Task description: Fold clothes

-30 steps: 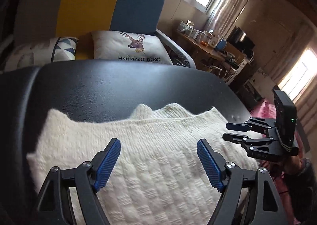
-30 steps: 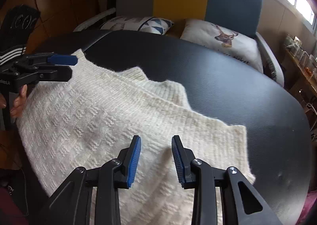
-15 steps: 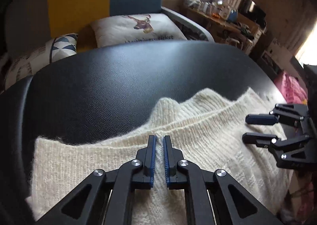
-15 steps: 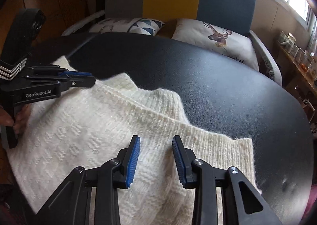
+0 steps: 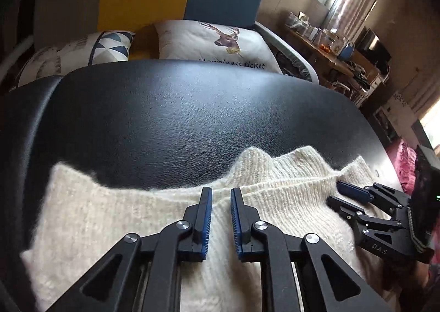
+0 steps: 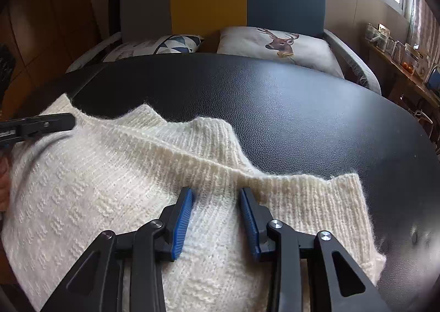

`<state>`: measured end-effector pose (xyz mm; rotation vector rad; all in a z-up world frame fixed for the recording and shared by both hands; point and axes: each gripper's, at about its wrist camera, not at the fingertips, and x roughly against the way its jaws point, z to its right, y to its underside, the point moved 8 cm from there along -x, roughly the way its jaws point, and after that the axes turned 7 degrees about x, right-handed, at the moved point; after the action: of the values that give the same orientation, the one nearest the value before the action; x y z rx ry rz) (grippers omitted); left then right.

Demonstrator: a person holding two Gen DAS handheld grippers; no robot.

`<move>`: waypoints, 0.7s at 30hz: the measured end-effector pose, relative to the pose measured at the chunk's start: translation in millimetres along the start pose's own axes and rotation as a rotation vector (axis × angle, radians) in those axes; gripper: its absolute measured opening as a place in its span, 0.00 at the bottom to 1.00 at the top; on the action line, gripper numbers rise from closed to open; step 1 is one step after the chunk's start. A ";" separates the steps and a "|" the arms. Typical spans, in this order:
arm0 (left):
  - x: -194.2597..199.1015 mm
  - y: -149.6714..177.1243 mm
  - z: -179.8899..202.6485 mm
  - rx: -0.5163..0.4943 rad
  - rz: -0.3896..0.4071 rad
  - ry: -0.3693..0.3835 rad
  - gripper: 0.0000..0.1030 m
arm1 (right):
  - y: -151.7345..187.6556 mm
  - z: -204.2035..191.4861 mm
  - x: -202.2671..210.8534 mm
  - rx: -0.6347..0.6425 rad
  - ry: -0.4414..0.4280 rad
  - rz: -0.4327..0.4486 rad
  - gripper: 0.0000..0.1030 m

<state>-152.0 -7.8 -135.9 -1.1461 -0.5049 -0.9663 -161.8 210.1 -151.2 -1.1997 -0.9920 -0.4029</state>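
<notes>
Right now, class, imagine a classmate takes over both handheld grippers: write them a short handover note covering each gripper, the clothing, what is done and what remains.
Left gripper: jaws narrowly apart, nothing held, tips over the far folded edge of the cream knitted sweater.
Right gripper: open, empty, over the same edge further right.
The sweater lies on the black leather-look tabletop, near side, ribbed band along the far edge.
Done: it appears laid out with one fold ridge across it.
Left: probably grip the edge with both grippers and finish folding; neither has hold yet.
</notes>
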 end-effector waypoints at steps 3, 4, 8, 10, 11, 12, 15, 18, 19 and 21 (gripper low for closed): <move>39.6 12.6 -25.5 0.064 0.044 0.013 0.33 | -2.5 -1.8 4.7 0.001 0.015 -0.008 0.35; 53.2 19.9 -34.6 0.091 0.057 0.017 0.38 | -3.7 -4.2 9.1 0.001 0.021 -0.002 0.35; 97.1 54.2 -55.1 0.126 0.095 0.035 0.41 | -5.8 -28.5 35.2 0.009 -0.011 0.053 0.36; 111.5 71.1 -56.5 0.110 0.105 0.048 0.41 | -3.4 -46.8 48.4 0.025 -0.058 0.075 0.36; 115.4 79.1 -54.1 0.097 0.105 0.053 0.42 | -0.8 -56.4 54.4 0.035 -0.082 0.083 0.36; 118.8 87.0 -51.2 0.082 0.105 0.058 0.42 | 3.7 -66.4 59.7 0.048 -0.106 0.088 0.36; 115.3 106.5 -47.2 0.085 0.076 0.071 0.45 | 23.2 -87.3 69.1 0.084 -0.110 0.073 0.36; 109.0 123.6 -52.9 0.098 0.067 0.044 0.45 | 49.1 -89.8 61.4 0.068 -0.091 0.027 0.37; 109.0 126.4 -54.4 0.109 0.072 0.048 0.45 | 54.8 -89.5 59.8 0.050 -0.095 0.042 0.37; 109.3 131.5 -57.1 0.134 0.082 0.058 0.45 | 58.7 -91.2 60.4 0.048 -0.077 0.085 0.37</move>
<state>8.6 -89.5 -142.4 -1.0084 -0.4651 -0.8788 -47.9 162.2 -139.1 -1.2171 -1.0077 -0.2668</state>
